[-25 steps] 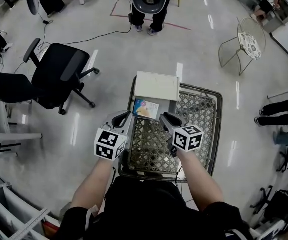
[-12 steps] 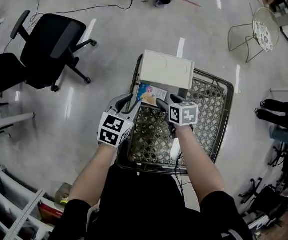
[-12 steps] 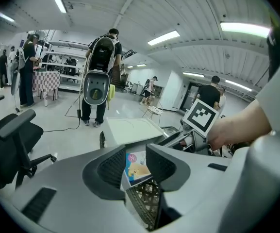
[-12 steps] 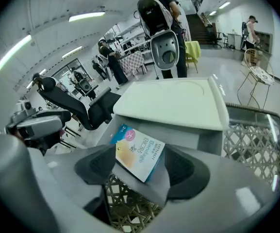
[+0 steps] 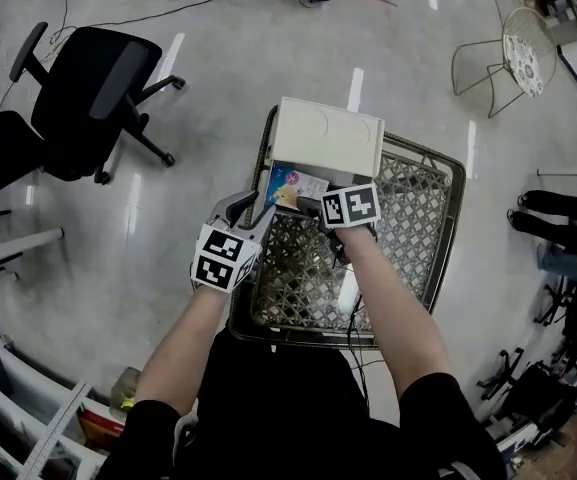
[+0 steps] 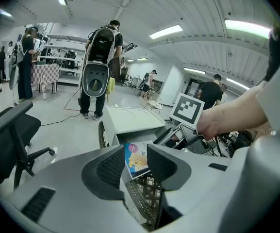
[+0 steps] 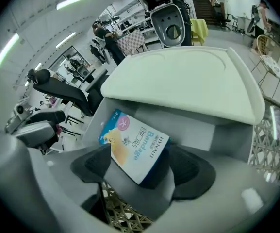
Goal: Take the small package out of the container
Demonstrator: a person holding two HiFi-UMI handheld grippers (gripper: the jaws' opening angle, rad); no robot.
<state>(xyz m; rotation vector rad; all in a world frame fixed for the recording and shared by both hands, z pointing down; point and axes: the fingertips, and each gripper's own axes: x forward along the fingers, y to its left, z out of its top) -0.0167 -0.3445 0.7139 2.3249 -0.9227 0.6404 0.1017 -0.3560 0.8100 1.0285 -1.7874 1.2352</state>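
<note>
A small blue-and-white package point(image 5: 296, 185) marked "Bandage" leans against the grey wall at the far end of a wire-mesh cart point(image 5: 446, 230), below a white tray-like lid point(image 5: 328, 138). My right gripper point(image 5: 305, 205) points steeply down at it. Its jaws have just been opening and stand wide, one on each side of the package point(image 7: 135, 147), with no pad pressing on it. My left gripper point(image 5: 253, 210) hovers at the cart's left rim. It too has just been opening and stands open, and the package point(image 6: 137, 157) shows through its gap, further off.
A black office chair point(image 5: 78, 98) stands on the floor to the left. At the upper right is a wire chair point(image 5: 508, 58). Someone's shoes point(image 5: 558, 213) are at the right edge. White shelving point(image 5: 18, 418) fills the lower left corner.
Both grippers came down toward the far end of the cart and went from shut to open. The right one tipped downward until its jaws straddled the package.
</note>
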